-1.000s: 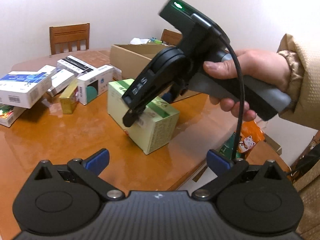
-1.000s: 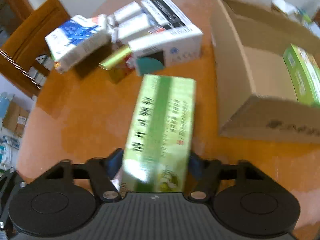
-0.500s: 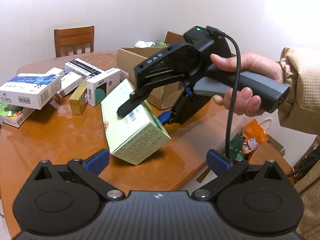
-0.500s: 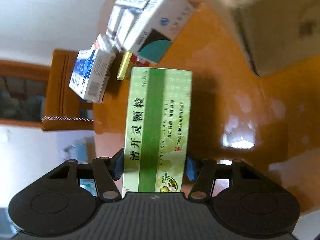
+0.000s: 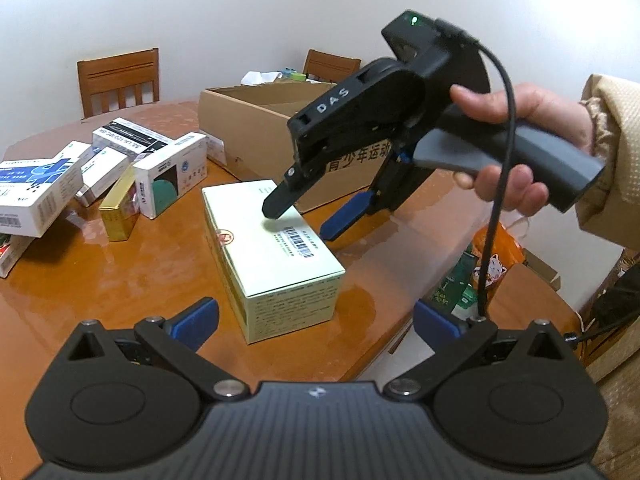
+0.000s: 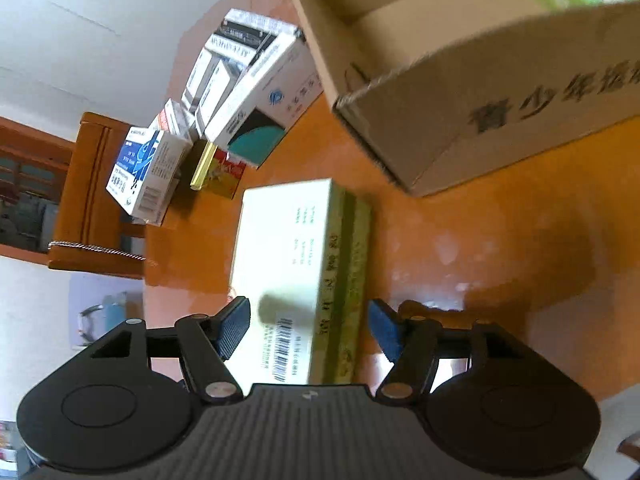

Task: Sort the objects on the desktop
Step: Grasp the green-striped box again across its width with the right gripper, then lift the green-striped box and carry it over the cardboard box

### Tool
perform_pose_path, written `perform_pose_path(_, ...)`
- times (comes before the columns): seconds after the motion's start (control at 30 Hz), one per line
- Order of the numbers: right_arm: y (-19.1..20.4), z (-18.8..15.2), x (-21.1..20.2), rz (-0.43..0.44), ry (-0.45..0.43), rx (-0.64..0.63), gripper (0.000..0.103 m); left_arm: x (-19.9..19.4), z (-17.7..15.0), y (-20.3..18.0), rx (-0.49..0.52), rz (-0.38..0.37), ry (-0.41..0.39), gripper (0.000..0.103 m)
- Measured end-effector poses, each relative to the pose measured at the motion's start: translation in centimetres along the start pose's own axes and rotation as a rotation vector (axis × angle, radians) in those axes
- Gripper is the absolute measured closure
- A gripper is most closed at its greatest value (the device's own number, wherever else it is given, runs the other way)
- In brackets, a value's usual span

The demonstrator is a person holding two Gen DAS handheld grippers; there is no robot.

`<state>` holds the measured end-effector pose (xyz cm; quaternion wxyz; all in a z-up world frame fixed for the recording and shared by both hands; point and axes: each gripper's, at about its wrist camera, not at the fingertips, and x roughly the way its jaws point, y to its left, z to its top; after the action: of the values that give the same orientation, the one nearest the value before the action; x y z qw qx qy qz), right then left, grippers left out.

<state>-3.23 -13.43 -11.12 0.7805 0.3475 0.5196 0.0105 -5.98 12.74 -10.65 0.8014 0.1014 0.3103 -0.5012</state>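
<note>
Cardboard box blocks behind (front clear).

The right hand-held gripper points downward, and a hand in a beige sleeve holds its grey handle. Its jaws are opening, and the pads press on nothing. The left hand-held gripper has its jaws wide apart and empty.

grippers: 2, left gripper and right gripper | pale green box: 1 | cardboard carton: 1 | small boxes in pile: maybe 7, overlapping | chairs: 2
</note>
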Motion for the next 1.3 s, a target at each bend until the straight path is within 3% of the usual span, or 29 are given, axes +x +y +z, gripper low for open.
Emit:
perform_pose_path(0.3,1.0,0.1,-0.2,0.011,-0.006,-0.018,0.026,2.3,0.5,0.3,-0.025,0.041,0.033,0.0)
perform_pose_path(0.67,2.0,0.7,1.0,0.04,0.015,-0.029,0.026,3.4,0.5,-0.4,-0.035,0.019,0.057,0.0)
perform_pose_path(0.77,2.6,1.1,1.3,0.051,0.016,-0.042,0.018,3.3,0.4,-0.7,-0.03,0.009,0.059,0.0)
perform_pose_path(1.13,4.8,2.3,2.7,0.022,0.03,-0.136,0.014,3.4,0.4,-0.6,-0.048,-0.021,0.053,0.0)
perform_pose_path(1.3,4.7,1.8,2.4,-0.011,0.03,-0.149,0.014,2.2,0.1,0.3,-0.068,-0.001,0.03,0.0)
